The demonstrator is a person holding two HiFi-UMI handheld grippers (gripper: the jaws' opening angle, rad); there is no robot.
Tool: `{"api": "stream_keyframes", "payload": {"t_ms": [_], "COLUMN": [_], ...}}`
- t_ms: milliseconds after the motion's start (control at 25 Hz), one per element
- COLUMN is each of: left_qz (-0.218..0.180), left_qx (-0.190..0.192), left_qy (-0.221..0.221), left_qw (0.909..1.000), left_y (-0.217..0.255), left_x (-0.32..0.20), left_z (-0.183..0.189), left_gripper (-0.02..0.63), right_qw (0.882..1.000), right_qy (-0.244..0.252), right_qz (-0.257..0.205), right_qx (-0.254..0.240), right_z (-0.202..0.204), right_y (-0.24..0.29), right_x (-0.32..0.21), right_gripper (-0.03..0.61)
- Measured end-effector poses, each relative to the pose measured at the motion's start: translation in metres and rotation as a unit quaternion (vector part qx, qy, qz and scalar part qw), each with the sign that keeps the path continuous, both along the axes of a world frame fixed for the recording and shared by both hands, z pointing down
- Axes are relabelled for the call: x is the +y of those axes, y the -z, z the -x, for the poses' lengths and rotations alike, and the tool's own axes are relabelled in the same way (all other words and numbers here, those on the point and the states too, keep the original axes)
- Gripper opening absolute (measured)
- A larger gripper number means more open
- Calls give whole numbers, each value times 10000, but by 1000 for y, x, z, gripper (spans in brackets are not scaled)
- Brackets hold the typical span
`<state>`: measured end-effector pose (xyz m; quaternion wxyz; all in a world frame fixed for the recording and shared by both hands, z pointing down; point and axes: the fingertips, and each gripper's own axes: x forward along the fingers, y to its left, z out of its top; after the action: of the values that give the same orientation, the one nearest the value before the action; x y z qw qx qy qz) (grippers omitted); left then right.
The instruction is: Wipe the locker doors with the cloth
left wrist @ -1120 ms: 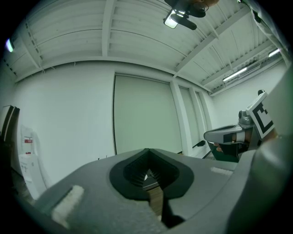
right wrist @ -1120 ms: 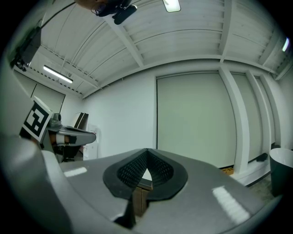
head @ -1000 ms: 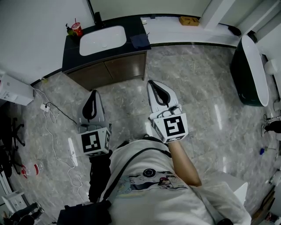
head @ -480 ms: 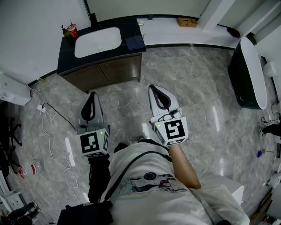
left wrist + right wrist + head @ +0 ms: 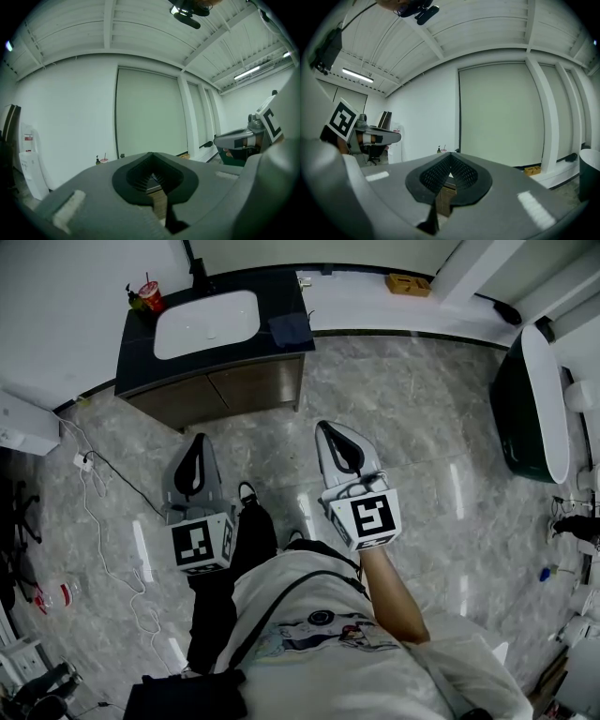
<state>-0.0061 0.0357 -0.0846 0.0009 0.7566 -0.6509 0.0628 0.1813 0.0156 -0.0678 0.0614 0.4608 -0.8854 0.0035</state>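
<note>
A grey marble floor (image 5: 412, 399) is seen from steeply above, with a dark bathtub (image 5: 525, 399) partly cut off at the right edge. At the top left a cabinet (image 5: 187, 409) with two brown doors (image 5: 258, 385) is set against the wall, and its dark worktop (image 5: 136, 357) carries a white basin (image 5: 206, 324). Well short of it, the left tool (image 5: 198, 448) and the right tool (image 5: 330, 432) are held side by side above the floor, each with its jaws pressed together and nothing between them. The cloth (image 5: 291, 327), dark blue and apparently folded, lies on the worktop just beside the basin, well apart from both tools. A red cup (image 5: 150, 296) stands at the worktop's far left corner. Wiping is judged not yet begun. The cloth must first be reached, so one tool should be opened wide on the approach and closed on a raised edge of the cloth. Whether the brown doors are the locker doors meant cannot be settled, as no other lockers are shown and any handles are too small to make out.
</note>
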Motion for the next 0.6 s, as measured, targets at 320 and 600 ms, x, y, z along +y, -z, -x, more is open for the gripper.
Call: {"api": "stream_keyframes", "payload": {"t_ms": [320,600], "left_qz": [29,85], "left_qx": [127,74], "left_qy": [-233,-470], "left_qw": [9996,9988], "left_y": [-14,-6], "left_x": [-108,-195], "left_z": [43,85], "left_gripper": [2,2], "right_qw": [9996,9992], "right_qy": [-256,-358], "right_qz": [98,118], "right_qx": [97,119], "right_z": [36,80], "right_y": [-18,-15], "right_x": [-94,-183], "right_gripper": [5,5]}}
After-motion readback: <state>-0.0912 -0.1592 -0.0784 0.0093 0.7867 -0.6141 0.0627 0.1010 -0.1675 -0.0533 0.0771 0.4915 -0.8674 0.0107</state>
